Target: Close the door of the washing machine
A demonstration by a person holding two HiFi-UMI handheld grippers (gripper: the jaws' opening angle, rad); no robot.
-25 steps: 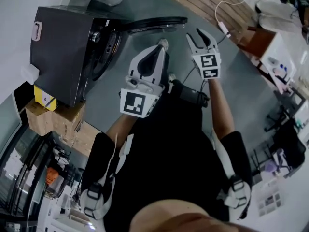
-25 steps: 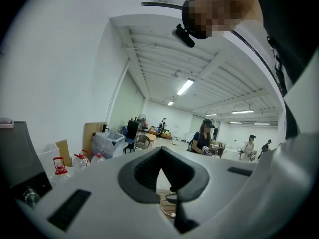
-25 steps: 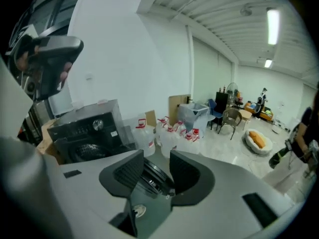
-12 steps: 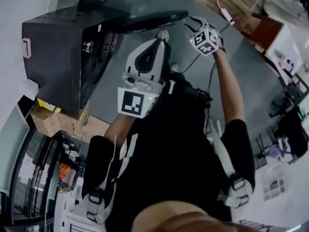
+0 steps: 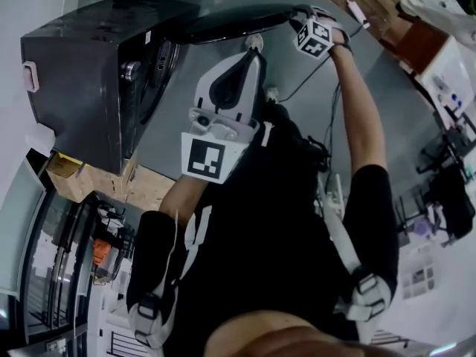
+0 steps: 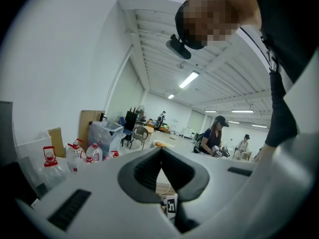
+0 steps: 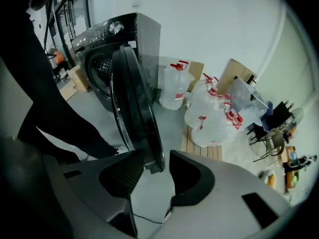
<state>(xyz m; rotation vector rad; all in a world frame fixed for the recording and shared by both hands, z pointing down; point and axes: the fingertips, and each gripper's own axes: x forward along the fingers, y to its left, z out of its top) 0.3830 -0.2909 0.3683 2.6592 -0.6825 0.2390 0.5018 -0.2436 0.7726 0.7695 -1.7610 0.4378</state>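
Grey floor [image 5: 167,129], big white room. The washing machine [image 5: 89,73] has its door [image 7: 132,103] swung wide open. The right gripper [image 7: 157,171] is at the door's free edge, jaws slightly apart and straddling it. The left gripper [image 6: 160,152] is pinched closed and empty. Water jugs [image 7: 174,86] and bags [image 7: 212,116] sit beside the machine.

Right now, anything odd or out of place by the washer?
Only the door: it stands wide open from the washer, its edge between the right gripper's open fingers. No spill or damage shows.
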